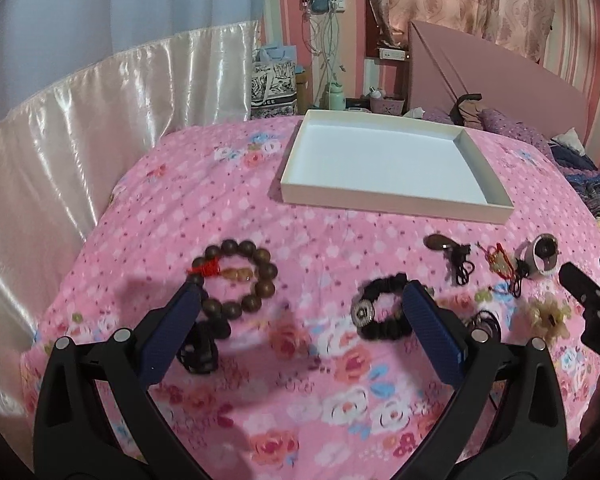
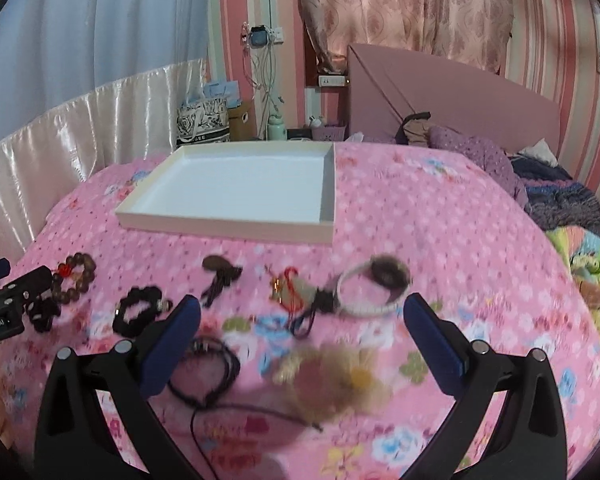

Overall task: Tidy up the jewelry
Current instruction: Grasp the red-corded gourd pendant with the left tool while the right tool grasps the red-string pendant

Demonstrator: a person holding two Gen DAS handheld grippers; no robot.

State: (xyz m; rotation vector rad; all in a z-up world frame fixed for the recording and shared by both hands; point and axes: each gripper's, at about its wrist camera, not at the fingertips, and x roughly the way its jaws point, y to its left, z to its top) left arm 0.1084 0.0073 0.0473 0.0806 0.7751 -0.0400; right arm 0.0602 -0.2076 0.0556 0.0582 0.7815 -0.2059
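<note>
pink bedspread (image 1: 228, 208) carries one white tray (image 1: 384, 200), long axis across the far edge, and perhaps eight jewelry pieces strung along the near edge. left gripper (image 1: 300, 312) and right gripper (image 2: 302, 320) both gape wide, holding nothing, above one wooden bead bracelet (image 1: 236, 276).

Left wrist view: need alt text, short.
An open left gripper hovers over a pink floral bedspread, between a brown wooden bead bracelet and a black bracelet. An empty white tray lies beyond; more small jewelry lies to the right, near the right gripper.
</note>
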